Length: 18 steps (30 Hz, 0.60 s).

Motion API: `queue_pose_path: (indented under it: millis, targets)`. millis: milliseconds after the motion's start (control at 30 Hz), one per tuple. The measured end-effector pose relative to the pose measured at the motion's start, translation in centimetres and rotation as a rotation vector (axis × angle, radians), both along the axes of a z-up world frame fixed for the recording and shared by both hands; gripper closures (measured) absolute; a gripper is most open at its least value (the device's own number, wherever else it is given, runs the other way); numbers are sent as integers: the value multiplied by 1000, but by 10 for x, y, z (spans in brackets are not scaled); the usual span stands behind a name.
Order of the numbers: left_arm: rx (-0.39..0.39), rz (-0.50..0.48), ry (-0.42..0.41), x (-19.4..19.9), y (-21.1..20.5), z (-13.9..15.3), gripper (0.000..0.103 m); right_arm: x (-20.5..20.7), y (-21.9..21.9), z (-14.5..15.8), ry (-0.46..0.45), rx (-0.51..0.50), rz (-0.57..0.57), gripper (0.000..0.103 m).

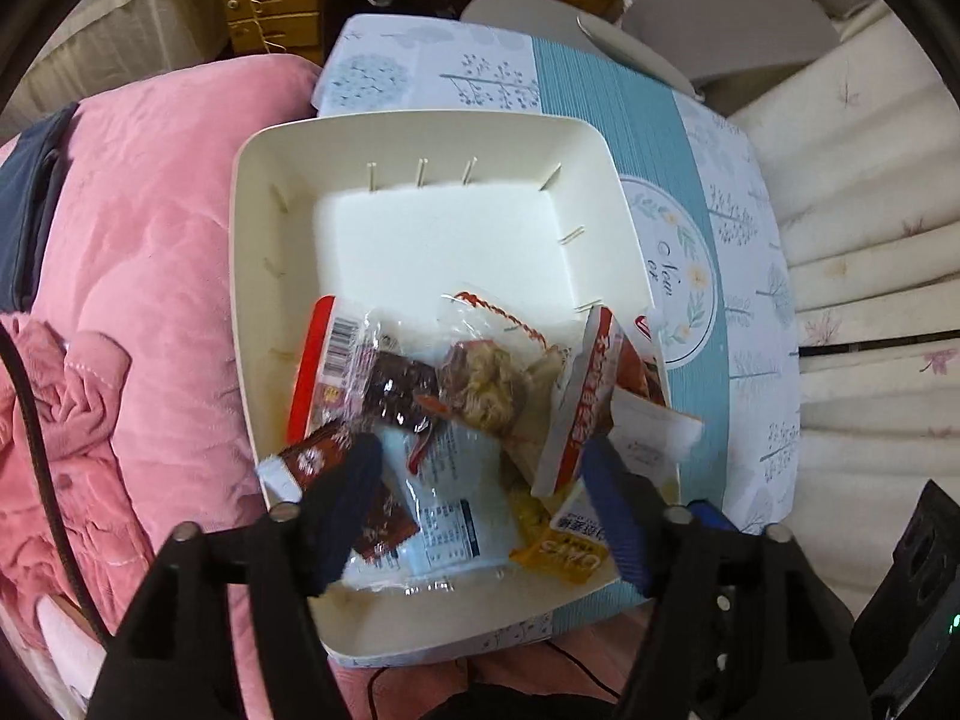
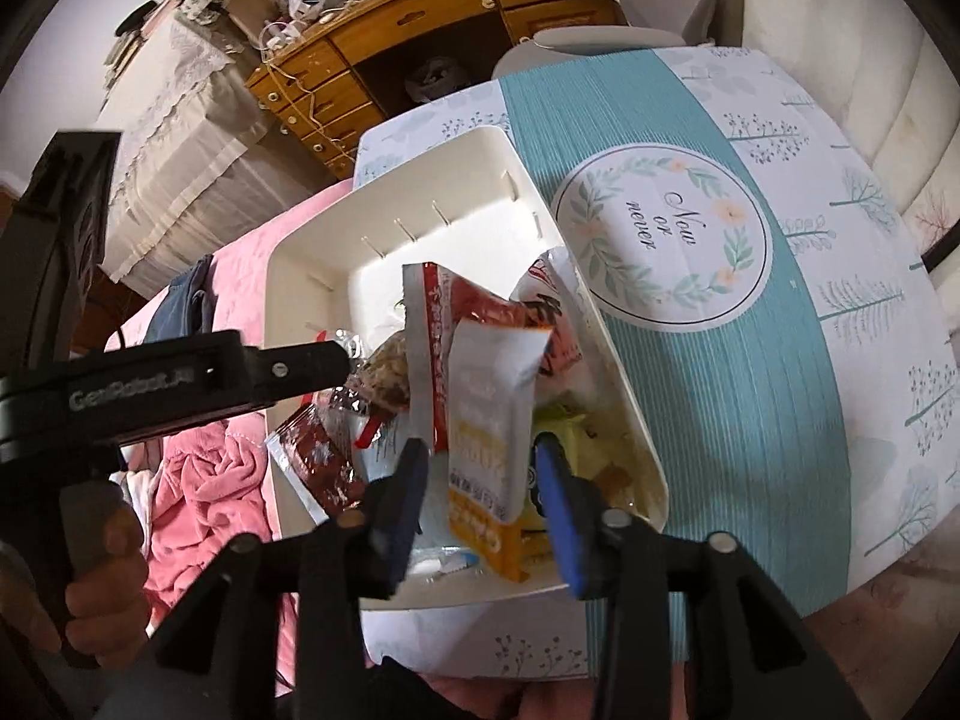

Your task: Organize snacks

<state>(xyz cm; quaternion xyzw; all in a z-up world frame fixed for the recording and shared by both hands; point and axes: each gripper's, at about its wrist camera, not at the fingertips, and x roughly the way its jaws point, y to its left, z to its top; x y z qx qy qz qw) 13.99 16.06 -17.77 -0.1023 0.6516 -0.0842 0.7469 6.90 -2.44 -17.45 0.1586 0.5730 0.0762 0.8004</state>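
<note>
Where glossy crinkled packets (image 1: pixel 420 420) pile, smooth white rectangular bin (image 1: pixel 264 192).

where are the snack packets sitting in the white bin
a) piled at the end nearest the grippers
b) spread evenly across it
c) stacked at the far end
a: the snack packets crowd the near end of the white bin, and its far floor is bare.

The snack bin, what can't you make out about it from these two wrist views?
- Left wrist view: the left gripper covers packets at the bin's near end.
- Right wrist view: the white-and-yellow packet between the right gripper's open jaws hides snacks behind it.
- Both views: most packet print is blurred or too small.
</note>
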Motion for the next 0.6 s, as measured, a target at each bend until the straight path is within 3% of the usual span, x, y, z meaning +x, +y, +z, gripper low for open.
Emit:
queue_pose_path:
  millis: [167, 300, 600]
  targets:
    - [21, 41, -52, -31, -1, 9, 32, -3, -13, 2, -17, 11, 44, 51]
    - [40, 81, -81, -58, -14, 13, 31, -3, -31, 5, -37, 24, 97, 37]
    - [48, 193, -132, -105, -85, 13, 31, -17, -105, 18, -95, -20, 253, 22]
